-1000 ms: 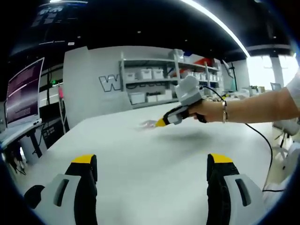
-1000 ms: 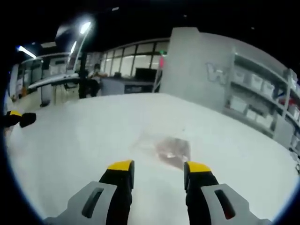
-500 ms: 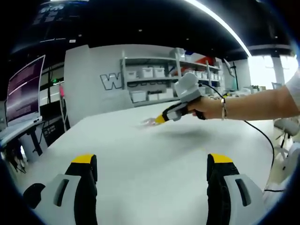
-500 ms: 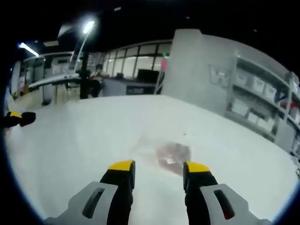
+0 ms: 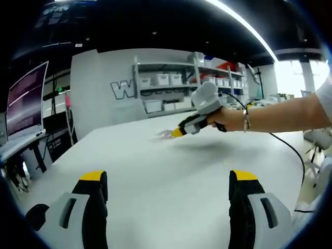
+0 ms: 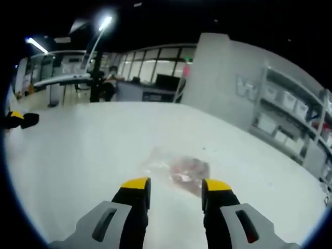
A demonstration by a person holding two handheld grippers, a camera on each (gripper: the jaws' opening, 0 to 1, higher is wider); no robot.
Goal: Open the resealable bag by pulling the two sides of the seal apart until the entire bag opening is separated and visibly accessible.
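Two grippers are in use, and neither one holds anything at this moment. In the right gripper view, the right gripper (image 6: 169,185) rises from 6 o'clock with its yellow-tipped black jaws spread apart and empty. Just beyond the tips, toward 12 o'clock, lies the clear, crinkled resealable plastic bag with something reddish-brown inside (image 6: 175,168), flat on the white, smooth table (image 6: 78,155). I judge that the jaws are kept open and aimed at the bag so that they can close on one side of the seal; the seal itself is too blurred to find, and I cannot tell if it is shut or partly open.

In the left gripper view, the left gripper (image 5: 168,187) is also spread wide and empty, low over the table, well apart from the bag. It seems to wait for its turn, because pulling the seal needs one gripper on each side. Farther away, at about 1 o'clock, a hand reaches in from 3 o'clock, a black cable (image 5: 290,155) trailing from it, and brings the right gripper down to the bag.

The table is large, with bare surface all around the bag. Behind it stands a grey wall with a big letter W (image 5: 122,90), then white shelves with white storage boxes (image 5: 171,93). A lit computer monitor (image 5: 26,101) stands at 9 o'clock, and long ceiling lights (image 5: 244,26) run overhead.
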